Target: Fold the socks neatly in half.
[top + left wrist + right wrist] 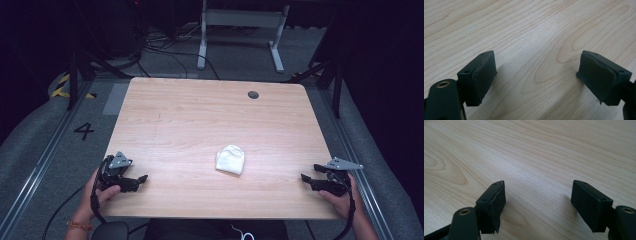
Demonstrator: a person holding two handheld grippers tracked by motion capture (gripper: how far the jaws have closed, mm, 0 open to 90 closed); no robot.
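Observation:
A small white folded cloth (230, 159) lies on the light wooden table (200, 120), a little right of centre and toward the near edge. My left gripper (141, 179) rests at the near left corner, held in a hand, well left of the cloth. In the left gripper view its jaws stand wide apart over bare wood, left gripper (536, 75) open and empty. My right gripper (304, 177) sits at the near right edge, pointing left toward the cloth but apart from it. The right gripper (539, 198) is open too, with only wood between its pads (496, 200).
A round dark cable hole (253, 94) sits near the table's far edge. Beyond the table stand a white metal frame (240, 30) and loose cables on grey carpet. A floor mark "4" (84, 131) lies to the left, beside a metal rail.

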